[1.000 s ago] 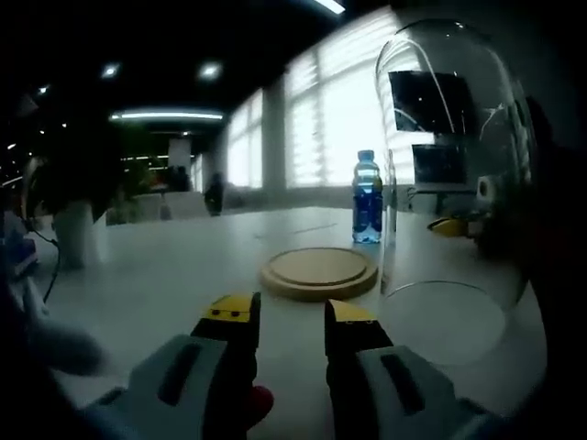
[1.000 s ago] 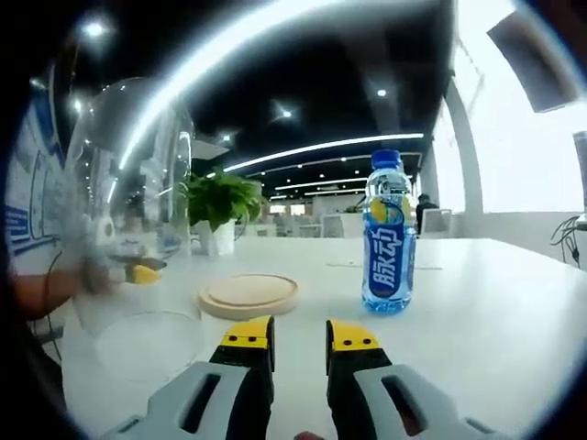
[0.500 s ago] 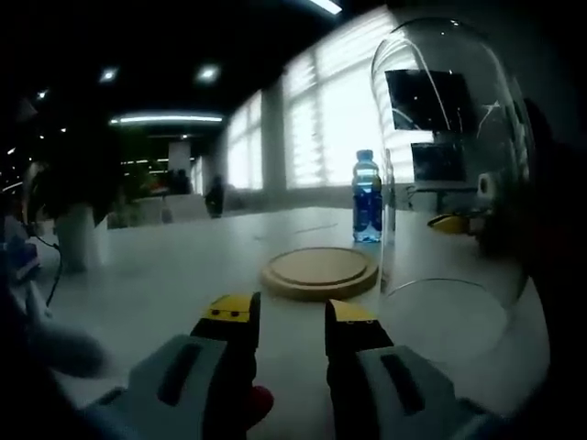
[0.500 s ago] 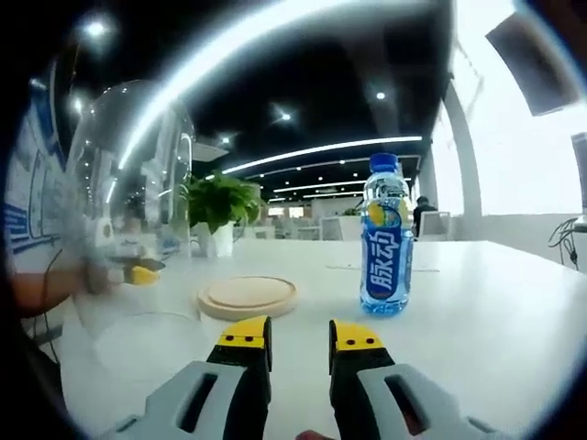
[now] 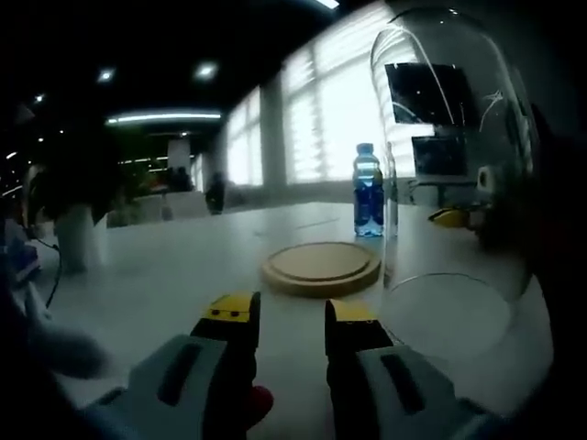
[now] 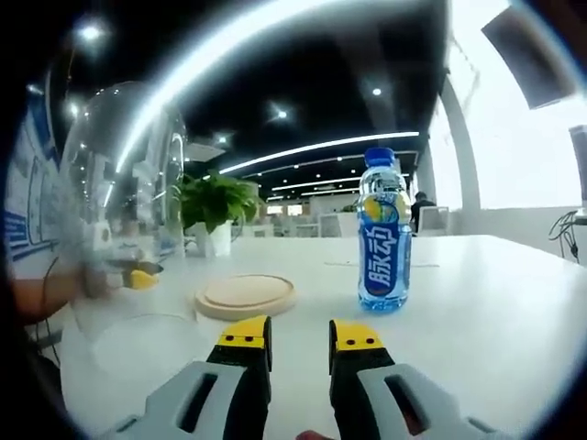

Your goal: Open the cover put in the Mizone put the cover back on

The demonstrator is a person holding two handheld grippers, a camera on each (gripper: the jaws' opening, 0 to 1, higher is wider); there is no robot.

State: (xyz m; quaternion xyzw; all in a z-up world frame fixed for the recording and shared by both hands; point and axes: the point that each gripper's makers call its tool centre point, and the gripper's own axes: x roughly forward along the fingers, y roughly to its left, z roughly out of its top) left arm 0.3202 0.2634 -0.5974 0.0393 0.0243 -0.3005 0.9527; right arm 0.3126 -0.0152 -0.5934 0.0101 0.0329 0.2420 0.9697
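Looking along your left hand-held gripper (image 5: 291, 313): jaws parted, nothing between them. Glass cover (image 5: 451, 165) off its base, standing on white tabletop (image 5: 165, 275) at right, just beside round wooden base (image 5: 321, 267). Mizone bottle (image 5: 368, 191) upright farther back, apart from base. Your right hand-held gripper (image 6: 300, 333): jaws parted too, empty, short of bottle (image 6: 384, 231). There, wooden base (image 6: 245, 295) lies left of bottle, glass cover (image 6: 124, 211) far left, potted plant (image 6: 213, 213) behind.
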